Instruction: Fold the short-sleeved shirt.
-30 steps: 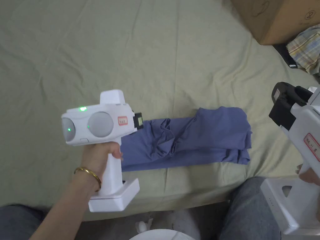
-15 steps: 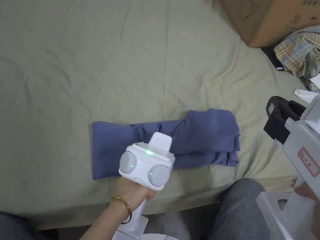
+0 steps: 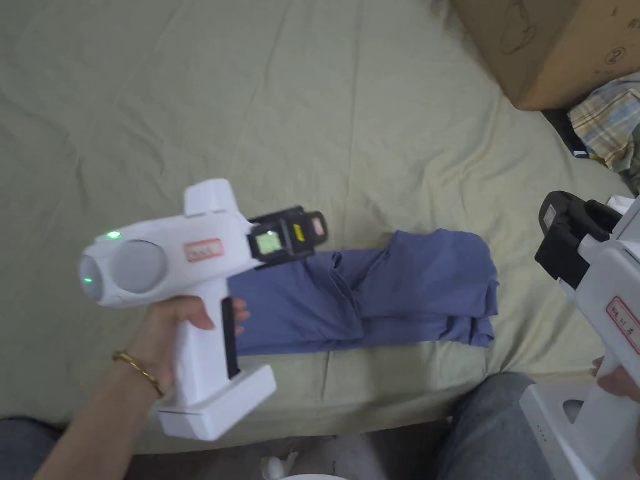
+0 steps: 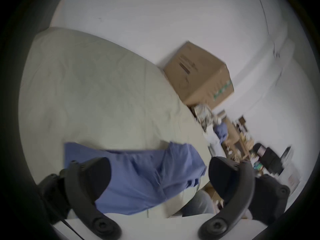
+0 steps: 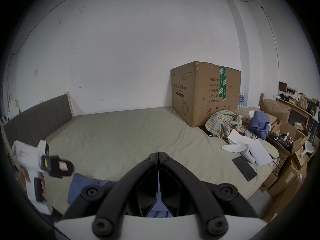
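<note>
One long band: the blue cotton short-sleeved shirt (image 3: 369, 300) lies folded into a strip on the pale green bedsheet (image 3: 250, 112), near the bed's front edge, long axis running left to right across the person's front. Left white handheld gripper (image 4: 159, 174) hovers above the strip's left end with jaws spread wide and nothing between them, so it looks the nearer tool for lifting that end over toward the right. Right white handheld gripper (image 5: 158, 159) is held off beyond the strip's bunched right end, jaws pressed together and empty.
</note>
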{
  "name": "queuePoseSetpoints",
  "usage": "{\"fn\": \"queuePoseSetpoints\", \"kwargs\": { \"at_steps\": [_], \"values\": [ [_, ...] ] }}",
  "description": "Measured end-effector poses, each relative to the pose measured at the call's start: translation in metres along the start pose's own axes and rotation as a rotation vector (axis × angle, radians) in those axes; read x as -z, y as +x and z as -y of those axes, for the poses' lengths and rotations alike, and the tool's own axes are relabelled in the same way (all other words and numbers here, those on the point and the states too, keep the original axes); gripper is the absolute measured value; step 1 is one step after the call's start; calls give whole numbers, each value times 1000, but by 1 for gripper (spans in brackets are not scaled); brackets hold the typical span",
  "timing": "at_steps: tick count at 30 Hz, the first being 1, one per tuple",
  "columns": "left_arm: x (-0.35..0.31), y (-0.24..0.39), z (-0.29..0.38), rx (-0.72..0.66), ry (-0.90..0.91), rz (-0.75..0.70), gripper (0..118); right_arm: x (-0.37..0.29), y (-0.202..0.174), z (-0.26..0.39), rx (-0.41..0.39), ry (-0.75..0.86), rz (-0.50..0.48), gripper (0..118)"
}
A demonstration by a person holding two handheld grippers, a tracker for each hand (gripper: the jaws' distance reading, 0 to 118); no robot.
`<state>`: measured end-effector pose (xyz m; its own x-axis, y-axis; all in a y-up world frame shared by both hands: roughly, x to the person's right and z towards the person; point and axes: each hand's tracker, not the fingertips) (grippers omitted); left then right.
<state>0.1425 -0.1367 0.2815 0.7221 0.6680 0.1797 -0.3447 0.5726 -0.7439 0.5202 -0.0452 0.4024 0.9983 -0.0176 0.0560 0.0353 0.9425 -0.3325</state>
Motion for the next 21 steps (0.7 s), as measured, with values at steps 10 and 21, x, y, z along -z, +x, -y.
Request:
{"fn": "queuePoseSetpoints", "kwargs": {
  "at_steps": [10,21],
  "values": [
    [-25,-116,3,-188,-146,-150,118,9,-15,2,-21,-32,-28,0],
    [6,-127,29,-319,-247,25,113,13,-21,-2,-49,-43,-24,0]
  ]
}}
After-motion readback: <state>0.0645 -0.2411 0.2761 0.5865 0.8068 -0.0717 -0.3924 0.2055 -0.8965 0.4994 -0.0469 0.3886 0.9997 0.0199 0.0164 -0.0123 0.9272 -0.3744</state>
